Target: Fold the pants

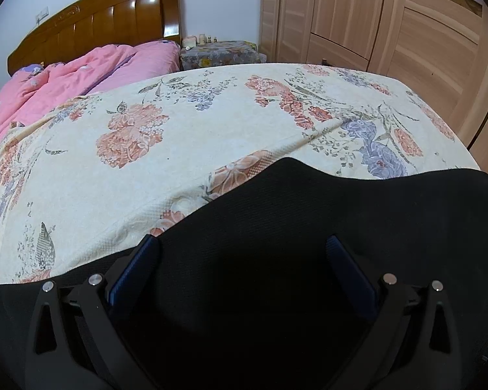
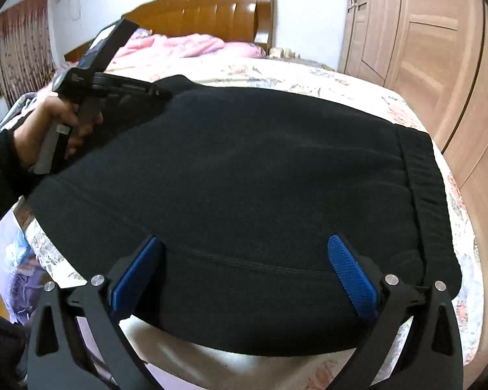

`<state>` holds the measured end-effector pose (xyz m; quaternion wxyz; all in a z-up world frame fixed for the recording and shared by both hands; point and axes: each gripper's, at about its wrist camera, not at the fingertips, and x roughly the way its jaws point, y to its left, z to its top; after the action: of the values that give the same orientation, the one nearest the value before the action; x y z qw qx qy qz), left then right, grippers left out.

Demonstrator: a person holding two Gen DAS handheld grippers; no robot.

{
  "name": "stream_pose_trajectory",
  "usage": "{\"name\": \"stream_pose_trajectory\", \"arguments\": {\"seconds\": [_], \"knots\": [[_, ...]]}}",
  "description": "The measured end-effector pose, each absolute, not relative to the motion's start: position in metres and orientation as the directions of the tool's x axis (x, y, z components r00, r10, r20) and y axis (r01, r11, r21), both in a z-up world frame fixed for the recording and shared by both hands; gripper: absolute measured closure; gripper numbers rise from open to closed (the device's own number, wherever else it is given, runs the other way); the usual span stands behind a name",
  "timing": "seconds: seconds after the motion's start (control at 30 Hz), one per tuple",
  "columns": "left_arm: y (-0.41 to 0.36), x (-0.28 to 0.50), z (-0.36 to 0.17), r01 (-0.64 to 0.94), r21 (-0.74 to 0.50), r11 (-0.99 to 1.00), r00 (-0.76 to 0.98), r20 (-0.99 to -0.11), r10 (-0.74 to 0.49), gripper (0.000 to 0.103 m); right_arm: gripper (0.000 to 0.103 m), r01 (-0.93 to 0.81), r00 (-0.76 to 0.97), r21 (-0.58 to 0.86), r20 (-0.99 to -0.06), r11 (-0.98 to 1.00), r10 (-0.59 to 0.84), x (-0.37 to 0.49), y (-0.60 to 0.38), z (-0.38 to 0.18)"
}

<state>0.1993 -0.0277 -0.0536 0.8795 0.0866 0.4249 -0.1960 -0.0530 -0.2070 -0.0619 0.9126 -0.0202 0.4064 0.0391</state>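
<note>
A: What fills the room, biggest first?

B: A wide bed under a cream bedspread printed with red and lilac flowers (image 1: 185, 162). Behind it stands a glossy brown wooden headboard (image 1: 107, 29), and along the right wall a pale wooden wardrobe with panelled doors (image 1: 390, 22). A rumpled pink quilt (image 1: 65, 81) is heaped at the head end.

A: And the trousers?

B: The black knitted fabric pants (image 2: 244, 175) lie spread flat on the near part of the bedspread, with the ribbed waistband on the right side in the right wrist view. Their near edge lies just short of the edge of the bed.

A: How do the two tools stand?

B: The left gripper (image 1: 242, 243) has its blue-padded fingers spread wide, hovering over the black cloth with nothing pinched between them. The right gripper (image 2: 244, 243) is likewise parted wide above the near hem, gripping nothing; whether its tips touch the fabric I cannot tell.

A: Anything smaller?

B: In the right wrist view, the person's left hand (image 2: 65, 123) wraps the grey handle of the other tool at the far left edge of the pants. A small nightstand under a floral cover (image 1: 218, 53) stands beside the headboard, with a few little jars on it.
</note>
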Motion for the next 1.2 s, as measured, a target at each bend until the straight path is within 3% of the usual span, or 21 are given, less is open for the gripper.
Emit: {"name": "stream_pose_trajectory", "arguments": {"seconds": [0.1, 0.2, 0.33, 0.43, 0.53, 0.6, 0.7, 0.8, 0.83, 0.9, 1.2], "knots": [[-0.011, 0.185, -0.04, 0.365, -0.023, 0.931, 0.608, -0.751, -0.257, 0.002, 0.004, -0.086, 0.651, -0.01, -0.757, 0.996, 0.048, -0.053, -0.21, -0.06], [0.044, 0.143, -0.011, 0.34, -0.155, 0.928, 0.671, -0.652, -0.354, 0.002, 0.004, -0.094, 0.638, -0.018, -0.769, 0.995, 0.046, -0.048, -0.21, -0.061], [0.164, 0.069, 0.0, 0.128, -0.199, 0.972, 0.795, -0.565, -0.22, 0.002, 0.005, -0.05, 0.654, -0.043, -0.756, 0.998, 0.0, -0.044, -0.204, -0.043], [0.236, 0.048, -0.012, -0.014, -0.2, 0.98, 0.791, -0.602, -0.112, 0.002, 0.005, -0.14, 0.692, 0.055, -0.709, 0.989, 0.137, -0.032, -0.177, -0.031], [0.28, 0.046, -0.029, -0.108, -0.178, 0.978, 0.752, -0.658, -0.037, 0.002, 0.005, -0.246, 0.659, 0.074, -0.718, 0.966, 0.223, -0.002, -0.129, -0.033], [0.289, 0.046, -0.048, -0.093, -0.164, 0.982, 0.716, -0.697, -0.049, 0.002, 0.005, -0.322, 0.643, 0.073, -0.715, 0.944, 0.275, 0.019, -0.089, -0.033], [0.263, 0.036, -0.064, -0.044, 0.092, 0.995, 0.722, -0.686, 0.095, 0.001, 0.005, -0.399, 0.63, 0.012, -0.723, 0.917, 0.284, 0.045, -0.033, -0.034], [0.278, 0.033, -0.068, -0.096, -0.03, 0.995, 0.716, -0.697, 0.048, 0.001, 0.005, -0.437, 0.591, -0.11, -0.783, 0.893, 0.193, 0.055, 0.01, -0.059], [0.28, 0.033, -0.069, -0.09, -0.025, 0.996, 0.717, -0.695, 0.047, 0.001, 0.005, -0.417, 0.631, -0.103, -0.748, 0.903, 0.206, 0.05, 0.007, -0.063], [0.275, 0.032, -0.07, -0.09, 0.005, 0.996, 0.726, -0.685, 0.069, 0.001, 0.004, -0.396, 0.58, 0.023, -0.769, 0.918, 0.269, 0.056, -0.008, -0.068], [0.272, 0.035, -0.072, -0.099, 0.016, 0.995, 0.724, -0.685, 0.083, 0.001, 0.004, -0.397, 0.555, 0.022, -0.791, 0.917, 0.259, 0.044, -0.016, -0.066]]}}
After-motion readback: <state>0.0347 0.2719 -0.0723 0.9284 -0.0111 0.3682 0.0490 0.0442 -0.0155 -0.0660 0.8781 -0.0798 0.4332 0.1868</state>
